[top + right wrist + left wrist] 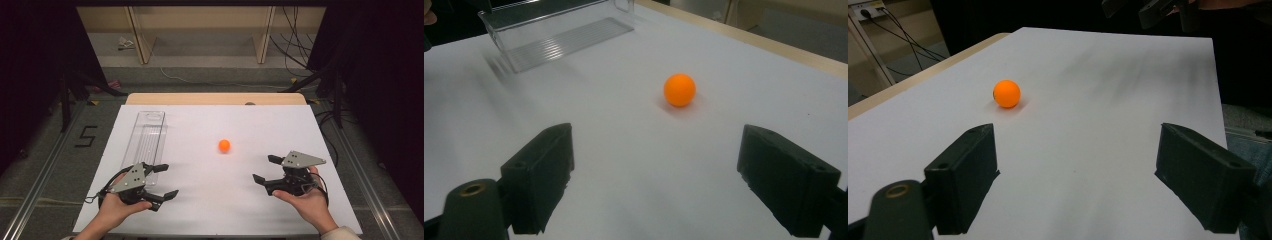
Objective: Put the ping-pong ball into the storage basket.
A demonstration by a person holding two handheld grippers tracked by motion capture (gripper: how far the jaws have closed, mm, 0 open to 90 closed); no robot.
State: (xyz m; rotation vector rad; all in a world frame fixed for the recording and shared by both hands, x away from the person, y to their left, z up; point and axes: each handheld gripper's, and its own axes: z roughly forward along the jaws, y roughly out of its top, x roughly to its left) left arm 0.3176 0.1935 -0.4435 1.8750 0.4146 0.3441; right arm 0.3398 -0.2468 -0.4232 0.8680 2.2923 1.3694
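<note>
An orange ball point(224, 145) rests alone on the white table sheet point(210, 200), near the middle. My left gripper point(168, 181) is held at the front left, jaws wide apart with nothing between them, pointing toward the centre. At the front right my right gripper point(266, 168) is open and empty too, aimed left toward the ball. From the left gripper view the ball point(1007, 93) lies ahead, left of centre, beyond the open gripper point(1075, 177). In the right gripper view the ball point(679, 90) sits ahead, past the spread gripper point(654, 177).
A clear plastic tray point(146, 137) lies lengthwise on the left of the sheet, its near end beside my left gripper; the tray point(556, 30) shows at the far left in the right gripper view. The wooden table edge point(215, 98) runs along the back. Cables lie on the floor beyond.
</note>
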